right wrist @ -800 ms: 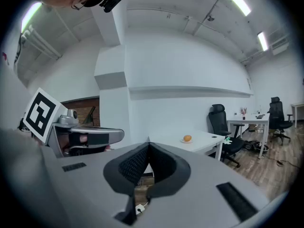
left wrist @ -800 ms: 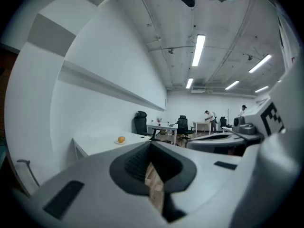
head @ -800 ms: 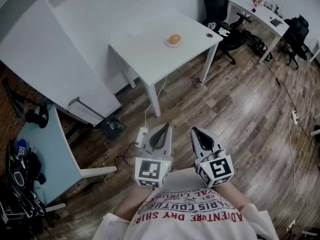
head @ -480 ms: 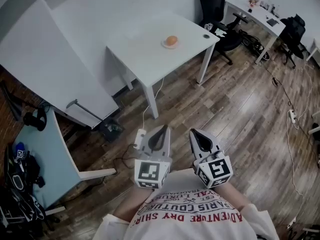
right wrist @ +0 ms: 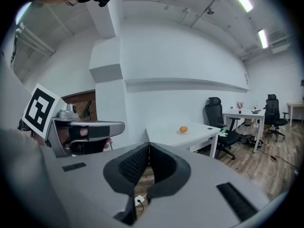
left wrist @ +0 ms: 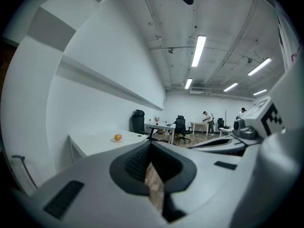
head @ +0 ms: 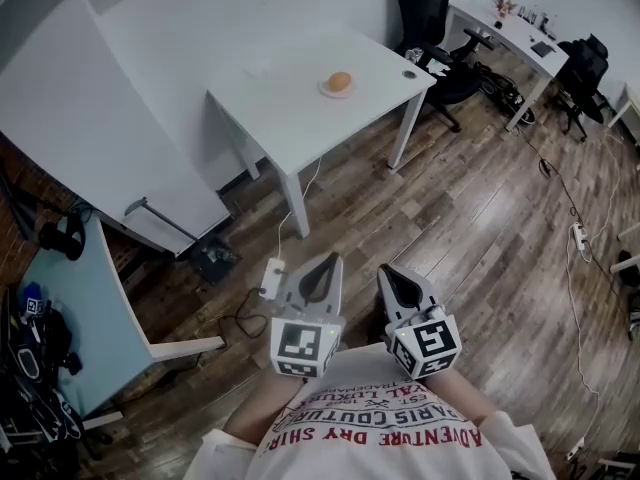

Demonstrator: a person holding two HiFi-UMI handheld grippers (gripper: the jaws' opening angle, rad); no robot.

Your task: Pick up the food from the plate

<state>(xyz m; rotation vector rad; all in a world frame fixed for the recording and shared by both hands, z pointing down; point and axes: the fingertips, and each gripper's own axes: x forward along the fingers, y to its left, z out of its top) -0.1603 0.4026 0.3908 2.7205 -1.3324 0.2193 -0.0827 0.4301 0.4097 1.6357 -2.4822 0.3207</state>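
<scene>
Orange and rounded, the food (head: 340,81) sat on a small pale plate (head: 326,90) towards the far right end of a white table (head: 290,113), and nothing touched it. Both tools were well apart from that table, held low and close to the person's printed shirt (head: 380,430) above a dark wooden floor (head: 470,218). The left gripper (head: 322,260) had its jaws pressed fully together, and its own view showed nothing caught between them, only a sliver of floor below the tips. The right gripper (head: 390,271) was closed in the same way and likewise carried nothing. The two sat side by side, near each other but not touching, both pointing roughly towards the table and tilted a little downwards. Each bore its marker cube at the end nearest the person, the left cube (head: 303,342) and the right cube (head: 428,340) almost level with one another. In the left gripper view the plate and its load appeared small and distant, left of the closed tips; in the right gripper view they lay to the right of the tips. Beyond the table stood a black office chair (head: 425,8) and a second white desk (head: 505,28), while a teal table (head: 85,308) lay off to the person's left
</scene>
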